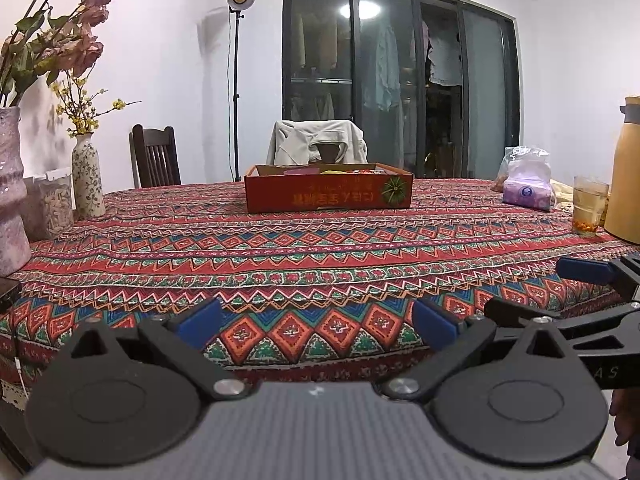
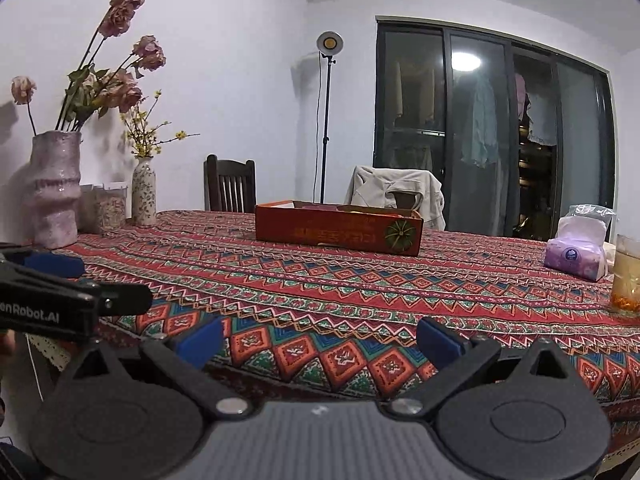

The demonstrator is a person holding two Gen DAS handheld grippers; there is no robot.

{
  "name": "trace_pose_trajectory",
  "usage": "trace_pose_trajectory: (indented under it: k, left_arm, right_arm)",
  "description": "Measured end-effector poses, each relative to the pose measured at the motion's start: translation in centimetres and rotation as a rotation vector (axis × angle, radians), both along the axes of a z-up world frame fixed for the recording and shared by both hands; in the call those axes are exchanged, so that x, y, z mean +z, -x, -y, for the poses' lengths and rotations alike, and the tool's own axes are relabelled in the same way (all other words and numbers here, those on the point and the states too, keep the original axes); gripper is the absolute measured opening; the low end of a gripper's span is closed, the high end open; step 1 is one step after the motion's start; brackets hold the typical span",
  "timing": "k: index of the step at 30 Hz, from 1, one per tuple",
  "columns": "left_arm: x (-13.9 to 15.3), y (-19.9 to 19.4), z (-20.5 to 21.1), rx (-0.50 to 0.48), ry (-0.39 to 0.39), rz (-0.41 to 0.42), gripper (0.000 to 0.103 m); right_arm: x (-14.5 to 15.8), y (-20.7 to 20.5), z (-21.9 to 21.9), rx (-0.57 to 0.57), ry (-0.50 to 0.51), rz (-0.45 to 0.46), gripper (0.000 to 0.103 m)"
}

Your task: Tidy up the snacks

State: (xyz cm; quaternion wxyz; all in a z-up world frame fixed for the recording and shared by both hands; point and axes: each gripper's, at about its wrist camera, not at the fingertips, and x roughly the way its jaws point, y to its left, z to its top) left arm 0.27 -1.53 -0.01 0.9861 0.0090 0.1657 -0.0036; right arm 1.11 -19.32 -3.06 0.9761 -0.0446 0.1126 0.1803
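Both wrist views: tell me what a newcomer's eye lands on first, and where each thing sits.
The red patterned tablecloth fills the table, and a shallow orange cardboard box holding snacks sits near its far middle. Dried pink flowers in a tall vase stand at the far left, with a purple tissue pack at the right. Both open claws, left and right, hover at the near edge, empty.

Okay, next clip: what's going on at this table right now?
Nothing is being handled yet. A person holds two grippers at the near edge of the patterned tablecloth; the left gripper and the right gripper are both open and empty. Further back on the table sits a shallow red cardboard box with colourful packets inside, untouched. A tissue pack and a glass of tea stand off to the right.
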Motion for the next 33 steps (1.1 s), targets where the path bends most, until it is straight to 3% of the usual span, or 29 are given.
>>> trace_pose_trajectory:
  k: [33]
  left_arm:
    - [0.0,-0.2,-0.8,0.032,0.015,-0.012,0.103]
  right_arm:
    - [0.5,-0.6,1.4,-0.031,-0.038,-0.003,0.103]
